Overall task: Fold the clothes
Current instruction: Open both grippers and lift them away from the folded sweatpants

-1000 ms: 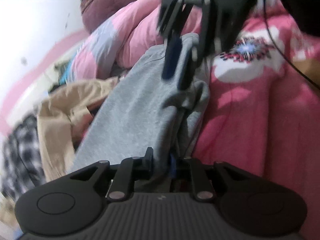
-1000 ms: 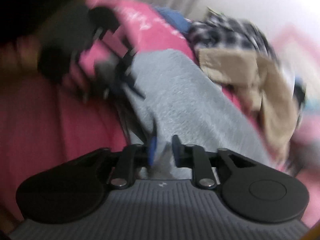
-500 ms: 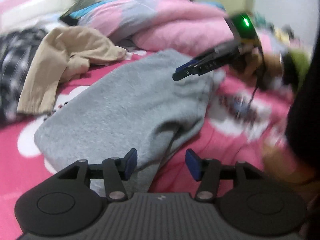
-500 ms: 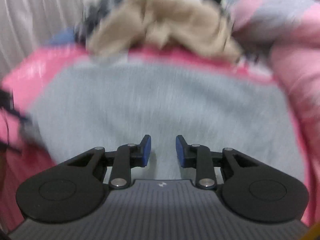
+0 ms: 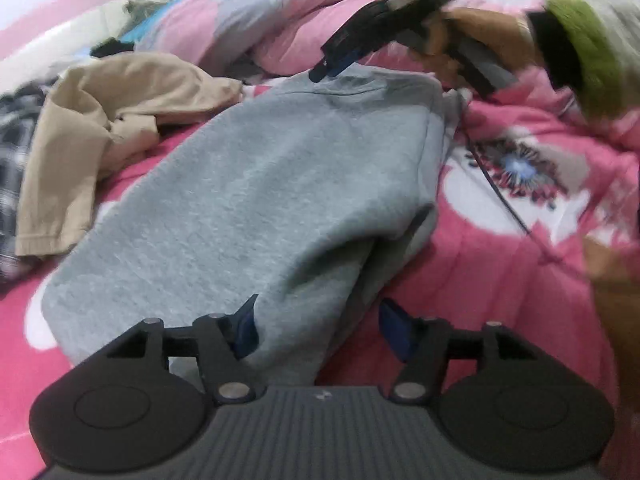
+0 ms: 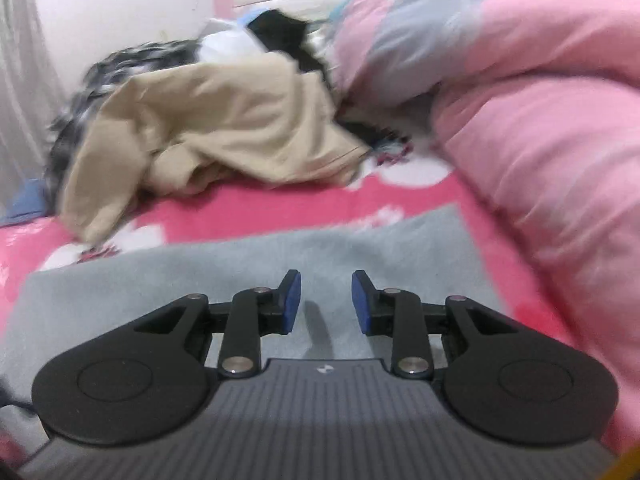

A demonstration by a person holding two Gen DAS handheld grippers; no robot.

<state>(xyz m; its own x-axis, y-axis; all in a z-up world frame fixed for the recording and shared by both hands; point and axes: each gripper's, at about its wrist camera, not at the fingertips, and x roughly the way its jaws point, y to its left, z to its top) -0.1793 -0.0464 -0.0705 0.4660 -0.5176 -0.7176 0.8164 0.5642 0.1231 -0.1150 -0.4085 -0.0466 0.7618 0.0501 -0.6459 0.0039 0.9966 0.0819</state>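
The folded grey fleece garment (image 5: 256,208) lies flat on the pink flowered bed cover (image 5: 500,272), its near end reaching between the blue pads of the left claw (image 5: 318,330); that claw's jaws have just been opening and now stand wide, the left pad just beside the cloth and the right pad clear of it, so nothing is gripped. At the garment's far end the right claw (image 5: 328,68) points down at the cloth's edge; whether its tips touch the fleece cannot be told from the left wrist view. In the right wrist view the right claw (image 6: 326,300) hovers over the grey fleece (image 6: 240,264) with its jaws narrowly apart and nothing between the pads; its shadow falls on the cloth below. The garment looks soft and thick, doubled over with a rounded fold along its right side. A crumpled beige garment (image 5: 100,128) and a black-and-white checked cloth (image 5: 12,152) lie well apart to the left; a rumpled pink and grey quilt (image 6: 540,100) lies beside the fleece.
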